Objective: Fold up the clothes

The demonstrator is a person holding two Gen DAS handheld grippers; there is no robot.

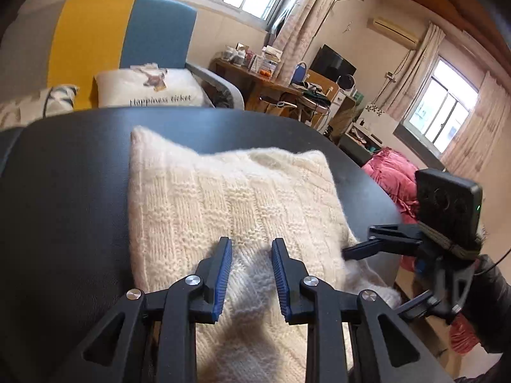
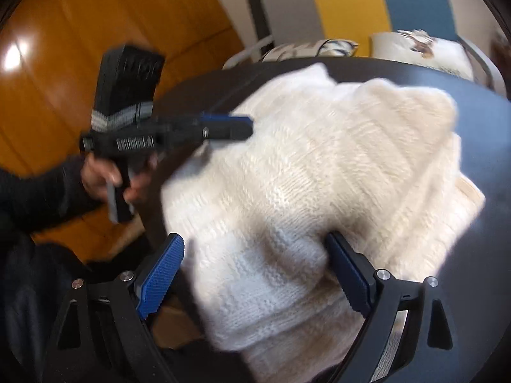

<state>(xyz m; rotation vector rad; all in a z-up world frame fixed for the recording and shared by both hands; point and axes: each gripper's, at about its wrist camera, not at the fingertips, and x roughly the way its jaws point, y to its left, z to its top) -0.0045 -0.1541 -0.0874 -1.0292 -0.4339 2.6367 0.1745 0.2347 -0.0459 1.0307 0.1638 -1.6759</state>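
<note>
Broadly, room: a sofa (image 1: 127, 41) with grey, yellow and blue panels stands beyond both tools, past the far edge of the table; a white cushion (image 1: 150, 87) with printed words lies on its seat.
Table (image 1: 64, 191): dark and round-edged, under and ahead of both grippers.
Sweater (image 1: 223, 198): cream knit, folded into a thick rectangle, lying on the table straight ahead of the left tool and spreading out below the right one; its near end runs under both sets of fingers.
Pink bedding (image 1: 388, 175): bunched off the table, beyond the right tool as the left camera sees it.
Right gripper (image 2: 255, 271): jaws spread wide, one blue pad on each side of the sweater's near end; whether either pad touches the knit cannot be told, the view being blurred.
Left gripper (image 1: 252, 274): jaws partly apart, nothing pinched, poised above the knit with only fabric showing through the gap.
Left hand (image 2: 108, 178): wrapped round the tool's handle, dark sleeve behind it, at the sweater's left edge.
</note>
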